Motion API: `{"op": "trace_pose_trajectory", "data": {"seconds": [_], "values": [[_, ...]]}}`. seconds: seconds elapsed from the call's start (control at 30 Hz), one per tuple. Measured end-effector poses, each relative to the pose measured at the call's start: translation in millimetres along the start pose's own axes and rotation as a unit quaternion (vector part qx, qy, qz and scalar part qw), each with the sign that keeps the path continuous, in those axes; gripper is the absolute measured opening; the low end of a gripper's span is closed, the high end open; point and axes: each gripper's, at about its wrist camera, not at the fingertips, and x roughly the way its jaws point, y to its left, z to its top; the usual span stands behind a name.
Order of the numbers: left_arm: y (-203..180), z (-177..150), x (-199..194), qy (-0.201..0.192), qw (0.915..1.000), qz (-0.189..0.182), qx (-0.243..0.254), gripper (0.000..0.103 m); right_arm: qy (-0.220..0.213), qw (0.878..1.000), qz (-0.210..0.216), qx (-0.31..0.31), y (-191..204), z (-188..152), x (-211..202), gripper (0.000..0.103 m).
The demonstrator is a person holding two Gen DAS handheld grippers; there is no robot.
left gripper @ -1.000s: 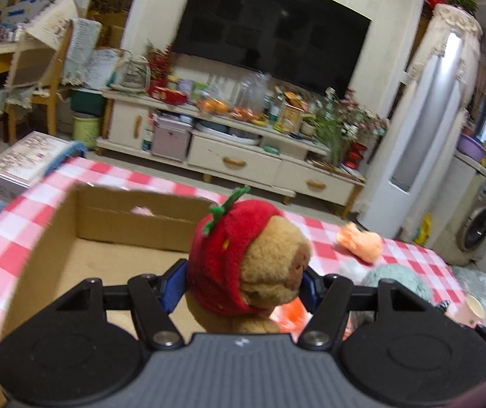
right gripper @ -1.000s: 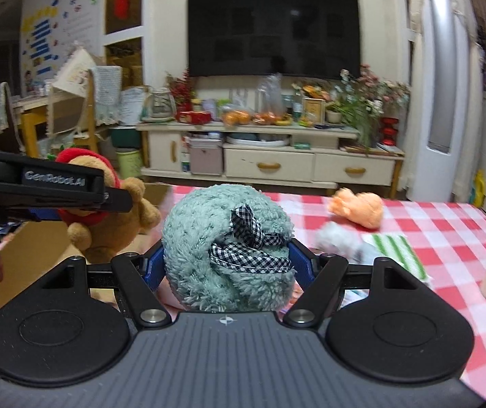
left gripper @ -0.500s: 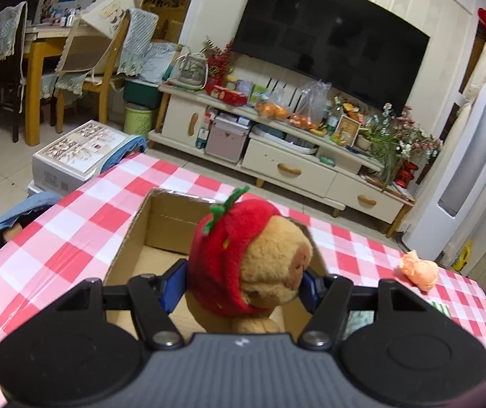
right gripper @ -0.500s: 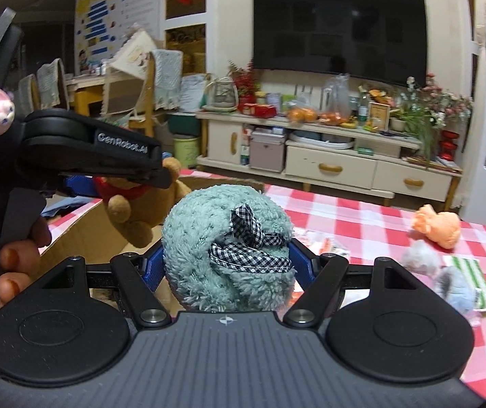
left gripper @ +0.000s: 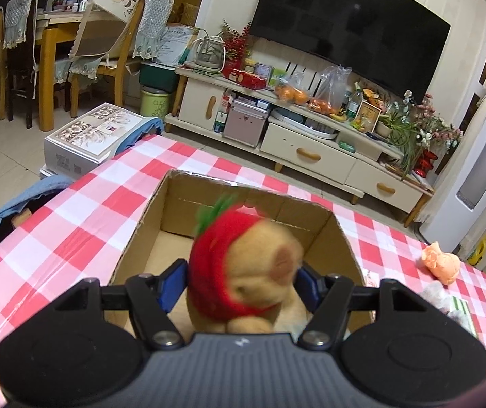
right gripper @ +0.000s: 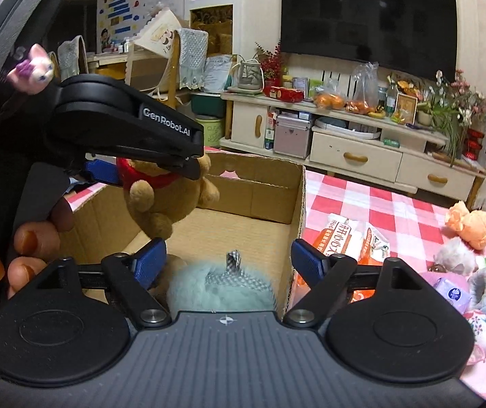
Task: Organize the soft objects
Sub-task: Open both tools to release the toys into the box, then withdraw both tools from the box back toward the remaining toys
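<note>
Both toys look light and squashy. The right gripper (right gripper: 229,255) has just spread wide, its teal plush (right gripper: 221,287) free inside the cardboard box (right gripper: 260,187). The left gripper (left gripper: 241,280) has just been loosening around the strawberry-capped bear (left gripper: 243,268) (blurred, seemingly slipping); regrip either 1 around its plump middle.

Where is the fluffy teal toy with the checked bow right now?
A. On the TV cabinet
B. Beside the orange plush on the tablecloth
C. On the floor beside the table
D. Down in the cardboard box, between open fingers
D: the fluffy teal toy sits low inside the cardboard box, and the right hand-held gripper has just been opening, its blue pads clear of it.
</note>
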Motion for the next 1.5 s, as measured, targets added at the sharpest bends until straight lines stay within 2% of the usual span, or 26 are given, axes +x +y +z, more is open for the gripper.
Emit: {"op": "trace_pose_trajectory", "data": {"seconds": [0.13,1.0,1.5], "values": [[-2,1,-3,-0.007,1.0000,0.000,0.001,0.078,-0.004,1.000,-0.001,0.009,-3,-1,-11,0.101],[-38,-9,-4,0.001,0.9993,-0.013,0.035,0.081,-0.023,0.997,-0.042,0.058,-21,-21,-38,0.102],[-77,-23,-4,0.003,0.9966,-0.033,0.075,0.082,-0.037,0.993,-0.085,0.079,-41,-29,-52,0.102]]}}
